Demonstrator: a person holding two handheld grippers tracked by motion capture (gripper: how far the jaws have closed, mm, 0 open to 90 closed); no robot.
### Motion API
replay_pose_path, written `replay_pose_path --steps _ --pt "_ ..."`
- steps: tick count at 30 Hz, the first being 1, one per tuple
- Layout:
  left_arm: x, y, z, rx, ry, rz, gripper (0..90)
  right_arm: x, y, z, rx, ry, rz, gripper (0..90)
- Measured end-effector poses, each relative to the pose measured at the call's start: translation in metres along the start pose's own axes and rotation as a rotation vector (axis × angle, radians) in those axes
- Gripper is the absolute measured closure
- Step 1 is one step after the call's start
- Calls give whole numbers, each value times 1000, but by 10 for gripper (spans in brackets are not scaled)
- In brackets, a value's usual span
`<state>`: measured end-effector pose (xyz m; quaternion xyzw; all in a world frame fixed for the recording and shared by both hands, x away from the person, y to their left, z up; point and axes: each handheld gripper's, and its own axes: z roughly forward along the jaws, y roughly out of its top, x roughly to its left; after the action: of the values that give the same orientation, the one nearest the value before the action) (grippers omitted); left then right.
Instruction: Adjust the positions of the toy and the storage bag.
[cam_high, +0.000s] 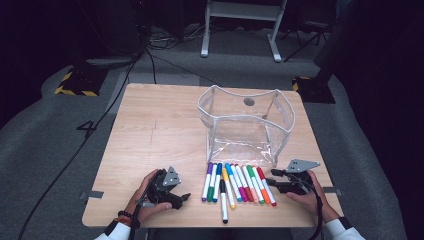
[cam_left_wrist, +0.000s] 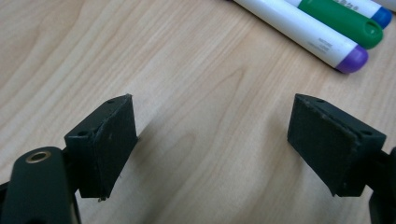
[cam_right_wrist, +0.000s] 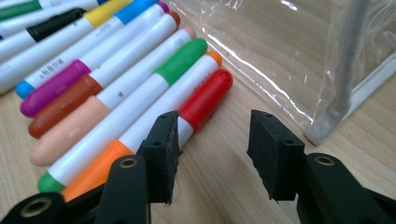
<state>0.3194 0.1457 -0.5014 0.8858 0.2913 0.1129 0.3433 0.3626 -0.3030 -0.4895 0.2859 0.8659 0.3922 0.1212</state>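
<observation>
A row of several white markers (cam_high: 235, 184) with coloured caps lies side by side on the wooden table (cam_high: 155, 130), in front of a clear plastic pouch (cam_high: 245, 125) that stands open. My left gripper (cam_high: 184, 198) rests on the table left of the row, and its jaws (cam_left_wrist: 212, 121) are open over bare wood. A purple-capped marker (cam_left_wrist: 317, 39) and a green one (cam_left_wrist: 345, 18) lie beyond it. My right gripper (cam_high: 272, 181) is at the row's right end, open (cam_right_wrist: 215, 135). Its left jaw sits against the red-capped marker (cam_right_wrist: 205, 100), with only wood between the jaws.
One black-capped marker (cam_high: 223, 200) sticks out of the row toward the table's front edge. The pouch's wall (cam_right_wrist: 289, 46) and its white seam (cam_right_wrist: 343, 70) rise just beyond my right gripper. Cables and a white stand (cam_high: 242, 27) are on the floor behind the table.
</observation>
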Motion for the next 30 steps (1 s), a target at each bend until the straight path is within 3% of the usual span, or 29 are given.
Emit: replay_pose_path --steps 1,4,5,22,26,30 --pt "1 -3 -1 -3 1 -22 157 0 -1 2 16 -5 -5 528" --pt "1 -5 -2 -20 -1 -24 158 -1 -2 3 17 -9 -1 521" --pt "1 -6 -2 -21 1 -25 158 -3 -1 1 -1 3 21 509" --pt "1 -6 -1 -22 2 -26 155 2 6 4 -21 10 7 508" --pt "1 -6 -1 -22 2 -25 155 0 9 5 -7 -27 6 513" --pt "1 -6 -1 -22 2 -26 155 1 11 4 -31 -7 15 502"
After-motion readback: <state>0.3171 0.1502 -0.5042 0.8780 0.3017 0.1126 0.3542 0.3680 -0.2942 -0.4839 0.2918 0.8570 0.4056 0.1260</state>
